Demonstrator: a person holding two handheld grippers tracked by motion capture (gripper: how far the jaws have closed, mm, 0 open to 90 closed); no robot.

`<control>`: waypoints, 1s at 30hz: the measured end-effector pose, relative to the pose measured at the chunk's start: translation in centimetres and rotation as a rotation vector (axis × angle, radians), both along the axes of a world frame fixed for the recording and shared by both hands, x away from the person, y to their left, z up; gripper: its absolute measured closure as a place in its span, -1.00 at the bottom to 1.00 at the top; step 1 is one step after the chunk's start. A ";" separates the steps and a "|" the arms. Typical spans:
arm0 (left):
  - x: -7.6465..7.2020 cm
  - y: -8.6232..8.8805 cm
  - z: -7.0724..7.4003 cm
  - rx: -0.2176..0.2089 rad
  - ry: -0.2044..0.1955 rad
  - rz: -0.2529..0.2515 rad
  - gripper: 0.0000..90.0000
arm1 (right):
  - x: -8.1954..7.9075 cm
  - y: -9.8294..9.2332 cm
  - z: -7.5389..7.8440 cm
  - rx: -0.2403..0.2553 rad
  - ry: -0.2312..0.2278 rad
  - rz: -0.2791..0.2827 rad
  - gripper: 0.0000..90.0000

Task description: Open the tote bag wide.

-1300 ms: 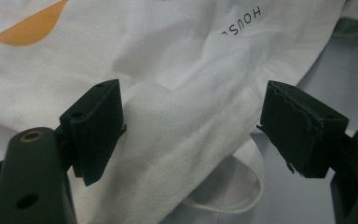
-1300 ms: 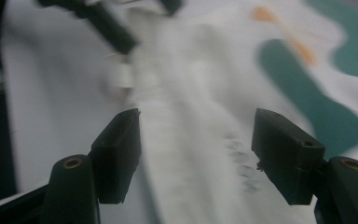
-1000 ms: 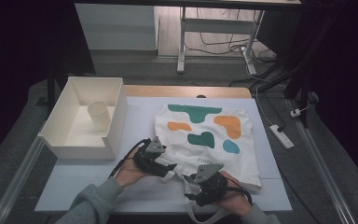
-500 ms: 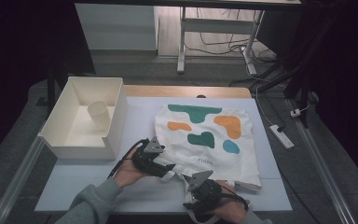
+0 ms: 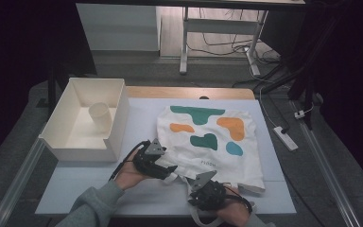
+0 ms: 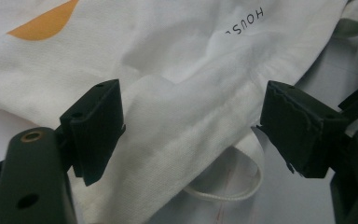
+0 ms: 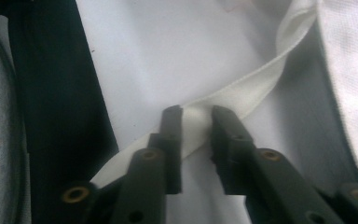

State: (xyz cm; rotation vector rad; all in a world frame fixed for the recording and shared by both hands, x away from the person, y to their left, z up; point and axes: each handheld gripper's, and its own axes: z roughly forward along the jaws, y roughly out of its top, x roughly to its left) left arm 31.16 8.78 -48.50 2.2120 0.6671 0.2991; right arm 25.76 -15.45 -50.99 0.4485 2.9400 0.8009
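Note:
A white tote bag (image 5: 208,137) with green, orange and teal shapes lies flat on the table. My left gripper (image 5: 170,170) is at the bag's near left corner. In the left gripper view it (image 6: 193,116) stands open, its jaws wide apart on either side of a raised fold of the bag (image 6: 182,56). My right gripper (image 5: 199,201) is at the table's near edge. Its jaws have just been closing, and in the right gripper view it (image 7: 196,116) is shut on the bag's white strap (image 7: 261,88), which runs between the pads.
An open white box (image 5: 56,142) stands at the left of the table with a paper cup (image 5: 100,116) in it. A power strip (image 5: 286,138) lies on the floor to the right. The table's near edge (image 5: 160,210) runs just under both hands.
My right gripper has slid a little toward the near edge and its jaws have closed around the strap. The left gripper has stayed put, open over the bag.

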 end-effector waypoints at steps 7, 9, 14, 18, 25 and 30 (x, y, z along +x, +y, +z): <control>-0.1 0.1 0.1 0.000 -0.002 0.003 -0.52 | 0.1 0.1 0.0 0.005 0.009 0.022 0.88; 0.0 0.2 0.1 -0.002 -0.004 0.004 -0.52 | 0.1 0.1 0.1 0.000 0.011 0.033 0.90; 0.0 0.2 0.1 -0.005 -0.007 0.010 -0.52 | 0.3 -0.1 0.8 0.022 -0.009 0.064 0.92; 0.1 0.2 0.0 -0.001 -0.005 0.010 -0.52 | 0.3 -0.6 2.5 0.091 -0.061 0.077 0.92; 0.1 0.1 0.0 -0.004 -0.007 0.009 -0.51 | 1.4 -1.6 5.2 0.157 -0.156 0.066 0.92; 0.2 0.1 0.0 -0.005 -0.003 0.011 -0.51 | 3.9 -2.4 6.7 0.202 -0.202 0.011 0.92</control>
